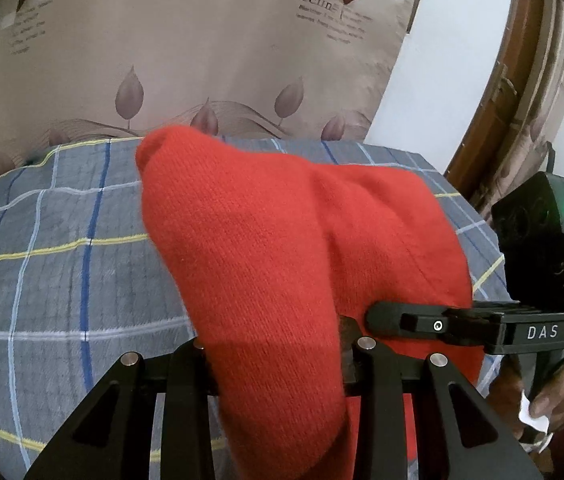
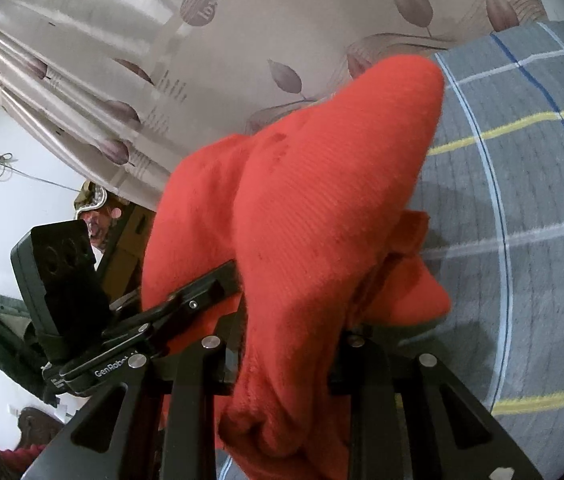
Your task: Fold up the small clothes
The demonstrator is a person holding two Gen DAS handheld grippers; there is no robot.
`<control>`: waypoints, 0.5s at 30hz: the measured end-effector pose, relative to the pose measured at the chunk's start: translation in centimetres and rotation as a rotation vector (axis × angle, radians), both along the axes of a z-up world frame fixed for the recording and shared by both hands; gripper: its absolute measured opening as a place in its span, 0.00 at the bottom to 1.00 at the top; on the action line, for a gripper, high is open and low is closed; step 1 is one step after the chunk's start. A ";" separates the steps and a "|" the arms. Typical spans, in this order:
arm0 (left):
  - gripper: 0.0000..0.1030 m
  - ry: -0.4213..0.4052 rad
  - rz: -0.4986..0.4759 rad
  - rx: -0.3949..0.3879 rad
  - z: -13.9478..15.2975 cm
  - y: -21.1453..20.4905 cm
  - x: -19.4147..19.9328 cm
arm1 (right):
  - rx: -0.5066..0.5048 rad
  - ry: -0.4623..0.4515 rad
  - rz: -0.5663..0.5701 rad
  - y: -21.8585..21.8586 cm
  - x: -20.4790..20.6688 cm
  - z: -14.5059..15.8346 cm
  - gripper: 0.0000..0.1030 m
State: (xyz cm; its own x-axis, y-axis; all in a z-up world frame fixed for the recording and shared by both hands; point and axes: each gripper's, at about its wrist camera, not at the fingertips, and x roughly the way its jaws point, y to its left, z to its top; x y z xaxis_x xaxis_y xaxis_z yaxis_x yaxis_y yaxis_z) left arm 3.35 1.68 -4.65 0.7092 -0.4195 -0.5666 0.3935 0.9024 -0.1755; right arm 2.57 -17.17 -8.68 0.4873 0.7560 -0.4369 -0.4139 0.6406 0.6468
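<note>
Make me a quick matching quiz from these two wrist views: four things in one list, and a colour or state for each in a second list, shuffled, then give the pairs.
Things:
1. knitted garment
2. bedsheet
3. curtain
4. left hand-held gripper

Colour or state:
A. beige with a leaf print and lettering
B. shut on the red knit
C. red, lifted and bunched
D. grey with blue, white and yellow check lines

Pairs: 1-C, 2-D, 3-A, 4-B

The right hand-held gripper also grips the same garment.
</note>
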 end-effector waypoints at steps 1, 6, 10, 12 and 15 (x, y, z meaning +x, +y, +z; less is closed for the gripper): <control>0.33 0.000 0.000 0.003 -0.1 0.1 -0.3 | -0.002 0.003 0.000 0.1 -0.2 -0.2 0.23; 0.33 0.010 0.004 0.010 -0.9 0.7 -1.3 | -0.010 0.022 0.006 1.0 -0.7 -0.8 0.23; 0.33 0.022 0.015 0.000 -1.9 1.5 -2.0 | -0.013 0.040 0.019 1.8 -0.8 -1.3 0.23; 0.33 0.031 0.020 -0.007 -2.4 1.9 -2.3 | -0.018 0.047 0.024 2.3 -0.8 -1.6 0.23; 0.33 0.042 0.030 -0.014 -3.0 2.2 -2.7 | -0.021 0.057 0.031 2.7 -0.8 -1.8 0.23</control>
State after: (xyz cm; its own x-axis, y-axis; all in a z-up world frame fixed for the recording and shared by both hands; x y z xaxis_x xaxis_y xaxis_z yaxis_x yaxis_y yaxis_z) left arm 0.68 3.93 -7.68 0.6972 -0.4067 -0.5904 0.3585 0.9109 -0.2041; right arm 1.80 -14.44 -10.47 0.4376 0.7606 -0.4796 -0.3968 0.6420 0.6561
